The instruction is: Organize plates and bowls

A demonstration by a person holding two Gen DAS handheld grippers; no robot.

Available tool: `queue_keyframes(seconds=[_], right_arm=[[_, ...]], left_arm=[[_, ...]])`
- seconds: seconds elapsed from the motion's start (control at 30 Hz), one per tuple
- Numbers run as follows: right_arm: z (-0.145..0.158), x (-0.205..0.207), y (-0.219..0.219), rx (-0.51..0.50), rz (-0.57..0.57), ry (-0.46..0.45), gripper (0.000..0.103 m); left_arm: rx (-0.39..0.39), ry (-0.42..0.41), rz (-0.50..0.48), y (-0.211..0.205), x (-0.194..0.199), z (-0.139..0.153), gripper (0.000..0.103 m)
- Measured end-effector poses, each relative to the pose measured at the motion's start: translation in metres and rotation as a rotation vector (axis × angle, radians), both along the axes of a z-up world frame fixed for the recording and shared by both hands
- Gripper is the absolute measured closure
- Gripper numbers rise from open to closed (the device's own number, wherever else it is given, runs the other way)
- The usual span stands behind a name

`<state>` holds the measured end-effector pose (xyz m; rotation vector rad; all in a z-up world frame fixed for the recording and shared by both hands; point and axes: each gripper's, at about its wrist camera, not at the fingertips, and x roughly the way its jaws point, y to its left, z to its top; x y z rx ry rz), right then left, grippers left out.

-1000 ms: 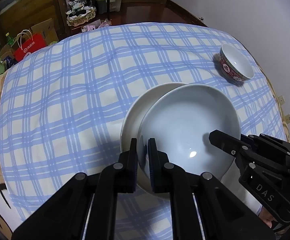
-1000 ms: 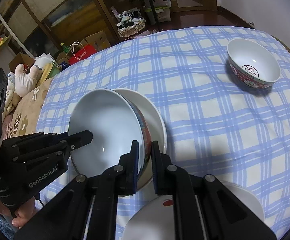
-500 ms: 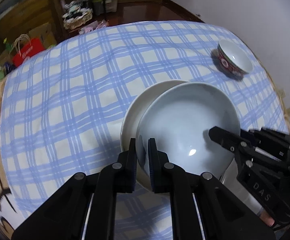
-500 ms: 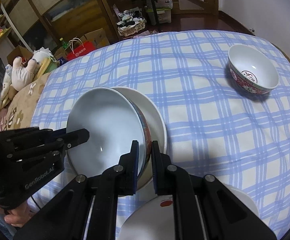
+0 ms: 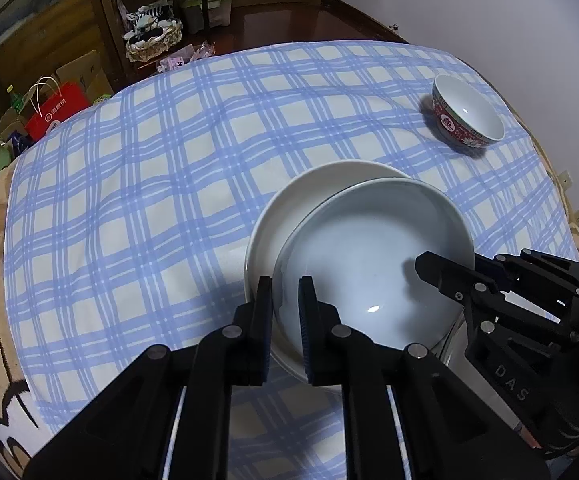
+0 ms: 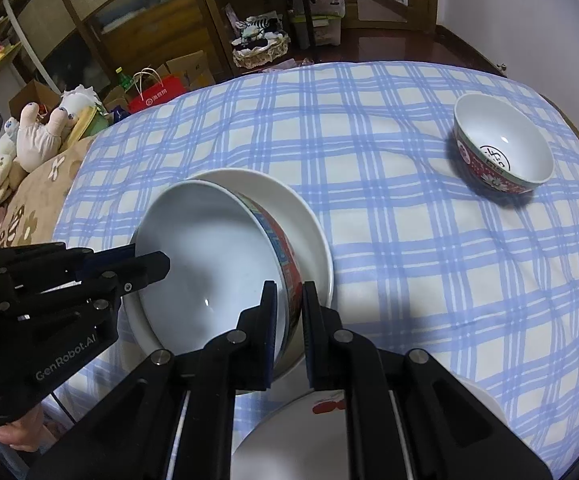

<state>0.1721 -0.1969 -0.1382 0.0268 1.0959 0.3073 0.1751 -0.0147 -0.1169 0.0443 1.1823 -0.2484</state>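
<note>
A large bowl point(image 5: 369, 256), white inside with a red and blue pattern outside point(image 6: 285, 256), hangs tilted over a white plate point(image 5: 289, 200) on the blue checked cloth. I cannot tell whether bowl and plate touch. My left gripper point(image 5: 285, 292) is shut on the bowl's near-left rim, one finger inside and one outside. My right gripper point(image 6: 289, 296) is shut on the opposite rim in the same way. Each wrist view also catches the other gripper: the right gripper point(image 5: 461, 268) and the left gripper point(image 6: 137, 258). The plate point(image 6: 305, 216) shows behind the bowl.
A small red-patterned bowl point(image 5: 469, 112) stands alone at the far right of the cloth point(image 6: 505, 148). Another white dish point(image 6: 309, 432) with a red mark lies under my right gripper at the near edge. Soft toys, boxes and a red bag crowd the floor past the far-left edge.
Both grippers keep their hold on the large bowl. Only a slight sway of the views shows; the bowl, plate and small bowl stay where they were.
</note>
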Motion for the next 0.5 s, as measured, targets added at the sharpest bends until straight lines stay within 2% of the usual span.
queue_keyframes(seconds=[0.23, 0.5], right_arm=[[0.0007, -0.0007, -0.0005, 0.017, 0.009, 0.011, 0.091], [0.0023, -0.0006, -0.0002, 0.012, 0.019, 0.025, 0.091]], left_arm=[[-0.025, 0.019, 0.009, 0.0049, 0.0013, 0.0008, 0.09], [0.012, -0.006, -0.016, -0.0027, 0.0003, 0.0027, 0.089]])
